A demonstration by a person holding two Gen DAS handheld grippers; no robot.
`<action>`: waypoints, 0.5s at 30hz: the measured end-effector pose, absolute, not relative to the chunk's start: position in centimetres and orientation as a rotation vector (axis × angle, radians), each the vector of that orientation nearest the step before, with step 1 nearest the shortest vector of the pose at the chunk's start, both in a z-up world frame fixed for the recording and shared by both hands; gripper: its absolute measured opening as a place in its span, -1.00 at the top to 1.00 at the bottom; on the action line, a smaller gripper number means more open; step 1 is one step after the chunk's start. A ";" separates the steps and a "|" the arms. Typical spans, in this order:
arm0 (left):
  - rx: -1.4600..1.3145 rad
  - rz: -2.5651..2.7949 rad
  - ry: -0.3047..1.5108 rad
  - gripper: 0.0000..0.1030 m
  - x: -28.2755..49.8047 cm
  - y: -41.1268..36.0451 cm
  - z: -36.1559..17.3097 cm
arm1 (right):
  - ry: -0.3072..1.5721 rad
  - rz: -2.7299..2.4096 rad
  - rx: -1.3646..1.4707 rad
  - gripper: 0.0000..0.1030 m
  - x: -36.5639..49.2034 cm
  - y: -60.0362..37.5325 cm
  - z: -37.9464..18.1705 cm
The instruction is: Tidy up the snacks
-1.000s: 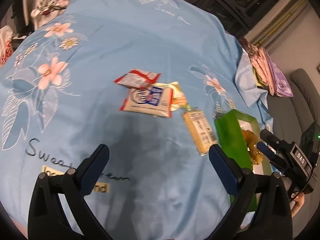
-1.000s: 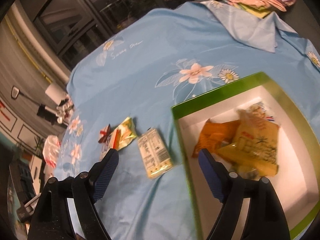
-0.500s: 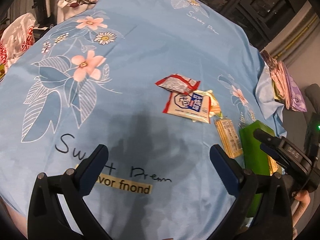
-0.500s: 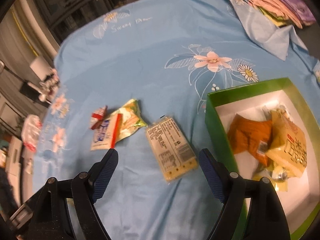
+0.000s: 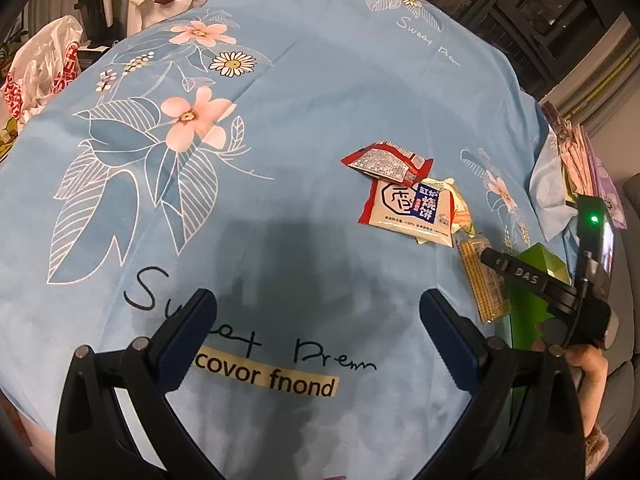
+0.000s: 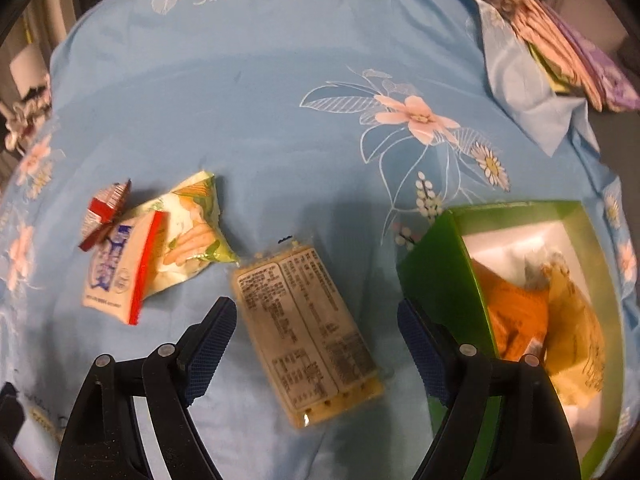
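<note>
A: What writing can you read?

B: The blue sheet (image 5: 304,128) carries "Sweet Dream" in script, and a yellow strip near the left tongs (image 5: 316,322) reads "covor fnond". The right tongs' body in the left view is marked "DAS". The white packet (image 5: 410,210) has blue Chinese characters; I can't make out more.

A: And the tongs?

B: Both spread wide, holding nothing. The right tongs (image 6: 316,332) hang over the cracker pack (image 6: 308,328), which lies back-side up between the fingers, its fine print too small to read.

A: Where are the other snacks?

B: A red wrapper (image 5: 386,162), the white packet and a green-yellow bag (image 6: 192,232) overlap in a pile to the pack's left. The green box (image 6: 440,264) is just right of it.

A: Any difference between views?

B: Only the right view looks into the box: an orange packet (image 6: 516,320) and a yellow one (image 6: 576,328). Only the left shows a plastic bag (image 5: 40,68) beyond the sheet's edge.
</note>
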State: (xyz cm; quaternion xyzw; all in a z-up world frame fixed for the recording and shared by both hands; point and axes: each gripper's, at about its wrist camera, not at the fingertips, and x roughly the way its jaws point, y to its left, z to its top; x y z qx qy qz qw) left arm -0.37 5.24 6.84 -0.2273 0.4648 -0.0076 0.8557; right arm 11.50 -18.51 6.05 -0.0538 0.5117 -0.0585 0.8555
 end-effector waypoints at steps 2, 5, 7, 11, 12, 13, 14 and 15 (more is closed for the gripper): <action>-0.479 -0.018 0.979 -0.98 -0.3 5.2 6.7 | 1.074 -0.130 -0.149 -0.61 11.7 -18.0 5.8; -0.480 -0.019 0.983 -0.98 -0.3 5.2 6.6 | 1.091 -0.095 -0.162 -0.61 11.9 -17.2 5.3; -0.481 -0.020 0.986 -0.98 -0.3 5.2 6.4 | 1.117 -0.050 -0.140 -0.61 11.9 -16.8 4.7; -0.483 -0.019 0.995 -0.98 -0.2 5.3 6.2 | 1.129 -0.076 -0.184 -0.61 12.4 -16.1 3.4; -0.484 -0.020 0.996 -0.98 -0.2 5.3 6.1 | 1.131 -0.067 -0.170 -0.61 12.5 -16.3 3.2; -0.484 -0.020 0.997 -0.98 -0.2 5.3 6.1 | 1.127 -0.061 -0.160 -0.61 12.6 -16.4 3.2; -0.485 -0.021 0.997 -0.98 -0.2 5.3 6.1 | 1.129 -0.051 -0.147 -0.61 12.7 -16.7 3.1; -0.487 -0.021 0.997 -0.98 -0.1 5.3 6.1 | 1.135 -0.037 -0.128 -0.61 12.8 -17.0 3.1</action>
